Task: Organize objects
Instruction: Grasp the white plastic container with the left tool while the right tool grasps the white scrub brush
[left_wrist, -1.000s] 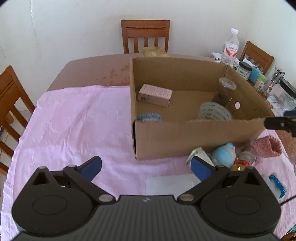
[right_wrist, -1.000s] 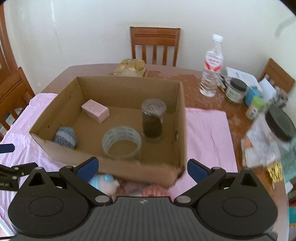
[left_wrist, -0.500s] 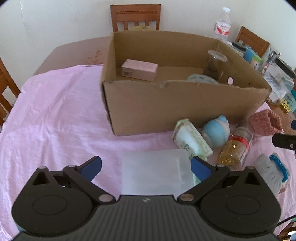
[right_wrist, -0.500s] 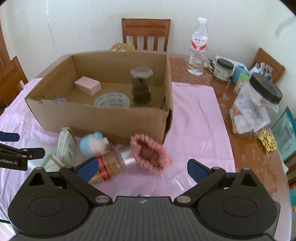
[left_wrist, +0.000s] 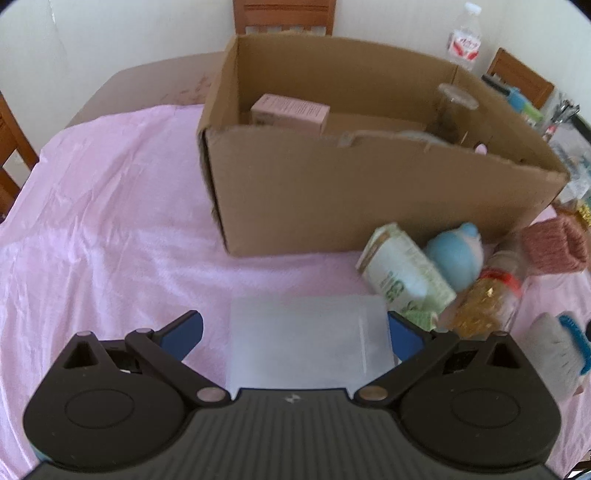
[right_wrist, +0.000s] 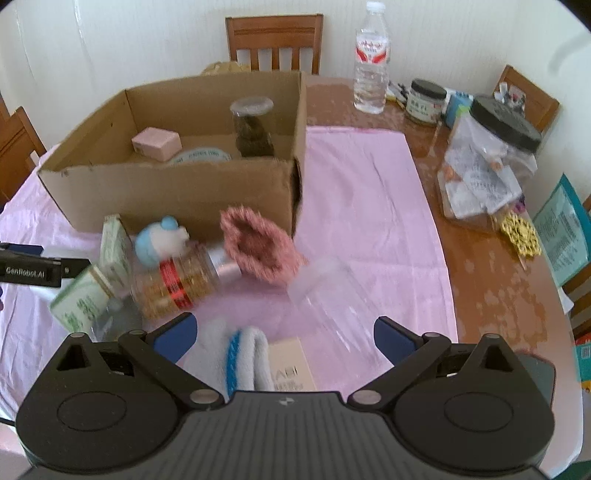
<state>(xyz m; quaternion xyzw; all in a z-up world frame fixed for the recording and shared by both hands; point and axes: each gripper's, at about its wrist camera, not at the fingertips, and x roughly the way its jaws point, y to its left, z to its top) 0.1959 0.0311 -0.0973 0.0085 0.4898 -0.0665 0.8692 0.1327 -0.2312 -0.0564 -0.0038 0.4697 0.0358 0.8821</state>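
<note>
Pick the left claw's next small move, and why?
Probably ease the left claw down onto the clear plastic bag. It is open and empty, the bag lies flat on the pink cloth between its fingers, still outside the cardboard box.

To the left of the cardboard box (left_wrist: 369, 192) the pink cloth (left_wrist: 103, 206) is free for me. In front of the box the green packet (left_wrist: 402, 273), blue toy (left_wrist: 456, 254) and glitter bottle (left_wrist: 484, 302) block the way.
</note>
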